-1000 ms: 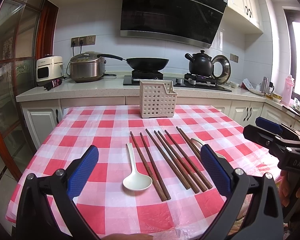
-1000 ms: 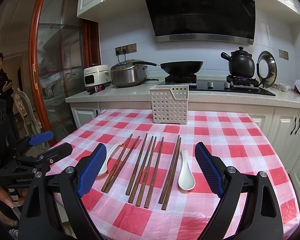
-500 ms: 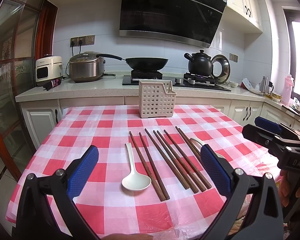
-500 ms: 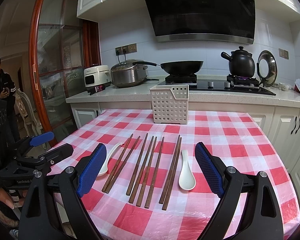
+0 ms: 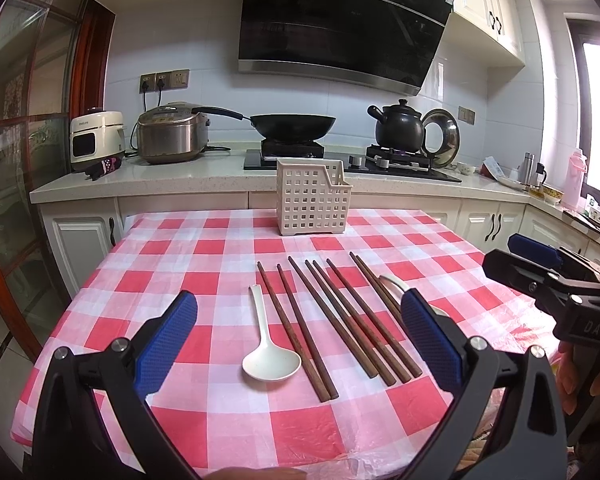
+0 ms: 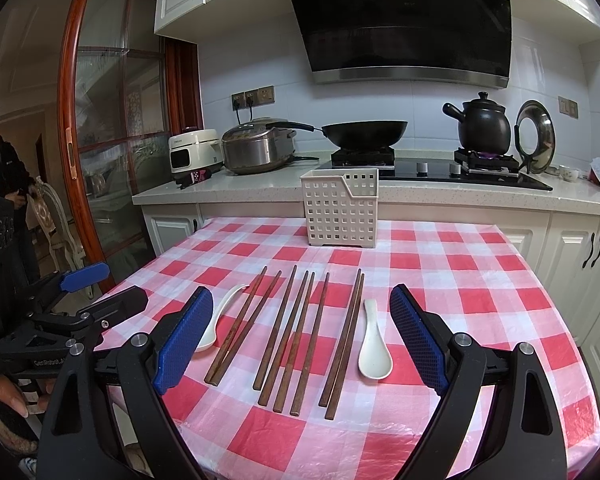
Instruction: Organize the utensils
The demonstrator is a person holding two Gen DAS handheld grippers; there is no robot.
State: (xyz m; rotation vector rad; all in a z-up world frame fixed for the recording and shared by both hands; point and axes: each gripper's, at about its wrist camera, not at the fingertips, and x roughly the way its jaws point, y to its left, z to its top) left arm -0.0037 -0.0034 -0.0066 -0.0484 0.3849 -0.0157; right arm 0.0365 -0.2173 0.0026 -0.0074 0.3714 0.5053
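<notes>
Chopsticks (image 6: 300, 332) untouched on table | left gripper (image 5: 300, 346) wide open, empty | right gripper (image 6: 300, 338) wide open, empty

chopsticks (image 6: 300, 332), two spoons (image 6: 374, 350), holder (image 6: 340, 210), checked cloth (image 6: 480, 276)

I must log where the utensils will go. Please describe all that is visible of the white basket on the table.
The basket is an upright box, apparently cream-white plastic, its walls pierced by a grid of square holes. One top corner is cut lower. It stands on the checked tablecloth at the table's far edge, beyond the chopsticks, apart from them. Nothing shows above its rim, and nothing else touches it.
</notes>
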